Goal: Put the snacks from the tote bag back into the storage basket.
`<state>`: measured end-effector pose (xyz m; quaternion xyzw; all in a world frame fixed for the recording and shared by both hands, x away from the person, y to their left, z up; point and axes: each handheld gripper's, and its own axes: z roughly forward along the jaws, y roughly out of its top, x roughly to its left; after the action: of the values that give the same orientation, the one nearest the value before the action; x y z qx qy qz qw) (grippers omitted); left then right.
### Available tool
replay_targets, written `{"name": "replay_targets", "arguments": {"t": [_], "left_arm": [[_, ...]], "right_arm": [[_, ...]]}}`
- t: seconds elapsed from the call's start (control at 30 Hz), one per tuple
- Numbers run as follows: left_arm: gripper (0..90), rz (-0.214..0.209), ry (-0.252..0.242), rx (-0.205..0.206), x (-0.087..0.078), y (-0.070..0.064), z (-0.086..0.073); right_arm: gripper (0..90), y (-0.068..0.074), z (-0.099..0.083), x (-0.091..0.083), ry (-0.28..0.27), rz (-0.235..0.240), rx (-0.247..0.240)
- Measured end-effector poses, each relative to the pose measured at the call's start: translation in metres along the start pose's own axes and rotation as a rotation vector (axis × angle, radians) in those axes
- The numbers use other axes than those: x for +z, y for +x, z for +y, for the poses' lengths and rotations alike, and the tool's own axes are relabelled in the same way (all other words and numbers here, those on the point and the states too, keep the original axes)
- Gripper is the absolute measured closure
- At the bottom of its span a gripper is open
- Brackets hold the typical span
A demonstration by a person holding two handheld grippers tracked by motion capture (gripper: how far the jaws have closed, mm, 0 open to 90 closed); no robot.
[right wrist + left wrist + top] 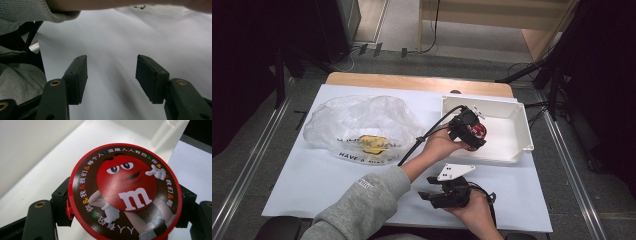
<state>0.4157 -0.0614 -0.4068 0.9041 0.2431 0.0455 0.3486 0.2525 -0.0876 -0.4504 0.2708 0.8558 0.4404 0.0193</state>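
Red round candy tin is clamped in the left gripper jaws over the white plastic bin, apparently for placing; release comes next, while the right gripper idles with jaws open.

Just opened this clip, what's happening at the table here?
A person works at a table with a gripper in each hand. The left gripper is shut on a round red M&M's tin, holding it over the white bin. The right gripper hangs open with nothing between its jaws, low over the white sheet near the table's front edge. A crumpled clear plastic bag with something yellow inside lies to the left.
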Motion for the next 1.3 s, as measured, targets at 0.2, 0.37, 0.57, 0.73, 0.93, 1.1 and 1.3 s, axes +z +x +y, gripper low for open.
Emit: {"name": "replay_targets", "arguments": {"t": [0.2, 0.37, 0.57, 0.73, 0.93, 1.1, 1.3], "left_arm": [[25.3, 0.011, 0.022, 0.002, 0.01, -0.002, -0.002], [25.3, 0.02, 0.021, -0.007, 0.013, -0.002, -0.002], [25.2, 0.039, 0.038, 0.0, 0.015, -0.002, -0.003], [25.2, 0.03, 0.071, -0.039, 0.016, 0.0, -0.003], [25.0, 0.037, 0.098, -0.017, 0.018, -0.002, -0.004], [24.6, 0.021, 0.12, -0.037, 0.019, -0.001, -0.004], [24.2, 0.021, 0.134, -0.046, 0.019, 0.001, -0.004]], "right_arm": [[44.4, 0.004, -0.001, 0.0, 0.009, 0.011, -0.017], [44.8, 0.004, -0.003, -0.001, 0.012, 0.015, -0.023], [45.1, 0.003, -0.003, -0.003, 0.006, 0.01, -0.013], [45.1, 0.003, -0.003, -0.002, 0.01, 0.01, -0.019], [45.3, 0.002, -0.003, -0.003, 0.009, 0.009, -0.013], [45.3, 0.002, -0.003, -0.002, 0.011, 0.009, -0.016], [45.3, 0.002, -0.003, -0.002, 0.013, 0.009, -0.015]]}}
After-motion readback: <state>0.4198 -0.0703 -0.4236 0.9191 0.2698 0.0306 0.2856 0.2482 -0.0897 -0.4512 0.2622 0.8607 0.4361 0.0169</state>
